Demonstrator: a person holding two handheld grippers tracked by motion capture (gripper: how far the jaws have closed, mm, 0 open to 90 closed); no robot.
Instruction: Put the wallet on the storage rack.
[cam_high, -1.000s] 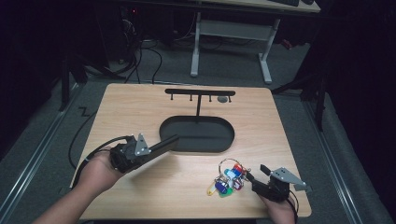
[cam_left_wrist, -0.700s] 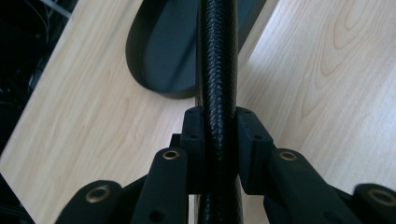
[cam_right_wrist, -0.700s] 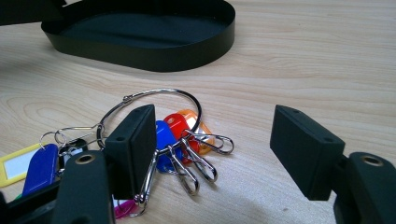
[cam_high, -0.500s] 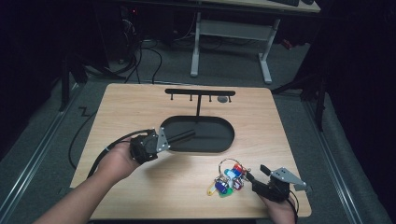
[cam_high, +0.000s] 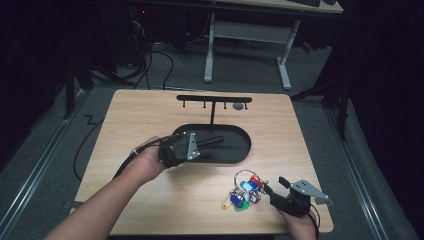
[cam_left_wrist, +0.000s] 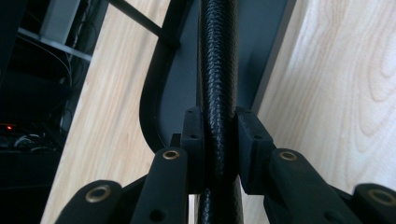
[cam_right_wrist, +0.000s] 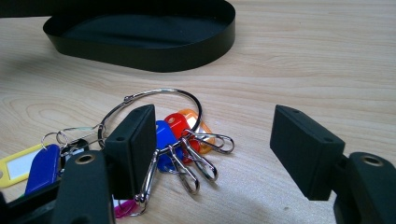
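Note:
My left gripper (cam_high: 201, 145) is shut on a black textured rod (cam_high: 212, 141), which points out over the black oval tray (cam_high: 244, 151). In the left gripper view the rod (cam_left_wrist: 217, 70) runs up between the pads (cam_left_wrist: 192, 140), which press on it from both sides above the tray (cam_left_wrist: 156, 93). A metal key ring with coloured tags (cam_high: 244, 192) lies on the table near the front right. My right gripper (cam_high: 274, 186) stands open just right of it. In the right gripper view the key ring (cam_right_wrist: 180, 135) lies ahead, towards the left jaw, and nothing is between the pads.
A black T-shaped rack with small pegs (cam_high: 214, 100) stands behind the tray, with a small grey thing (cam_high: 239, 106) at its right end. The tray's wall (cam_right_wrist: 154, 42) rises beyond the keys. The wooden table's front edge (cam_high: 200, 232) is close to both hands.
My left hand has carried the rod to the right, from the table's left part to the tray's left end. The right gripper and the keys have stayed put.

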